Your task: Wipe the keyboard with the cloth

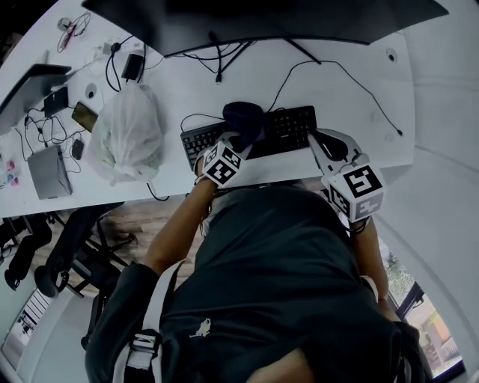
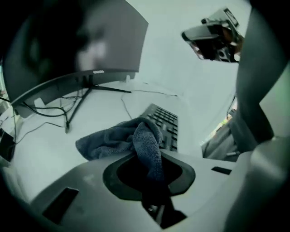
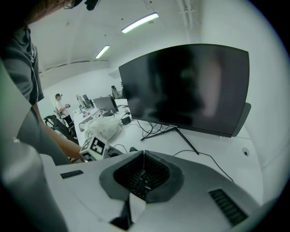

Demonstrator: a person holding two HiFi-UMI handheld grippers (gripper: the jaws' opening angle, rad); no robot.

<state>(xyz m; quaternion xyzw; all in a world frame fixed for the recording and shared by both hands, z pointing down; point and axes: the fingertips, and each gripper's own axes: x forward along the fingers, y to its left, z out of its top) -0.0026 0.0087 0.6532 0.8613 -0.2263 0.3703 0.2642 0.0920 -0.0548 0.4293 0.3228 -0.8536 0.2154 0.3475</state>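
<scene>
Left gripper view shows the left gripper [image 2: 149, 174] clamped on the cloth [image 2: 120, 140], bunched on the keyboard [image 2: 166, 123], so a good wipe wants flat, light strokes along the key rows while the right gripper [image 3: 143, 177], jaws together and empty, steadies the right end.

I'm looking down on a white bench [image 1: 359, 127]. A black keyboard [image 1: 288, 127] is lying near its front edge, and a monitor [image 1: 262, 19] is standing on thin legs at the back. Left of the keyboard a bulging plastic bag [image 1: 127, 135] is sitting. Further left, a phone [image 1: 84, 116], a flat grey box [image 1: 49, 172] and tangled cables [image 1: 37, 127] are lying about.
</scene>
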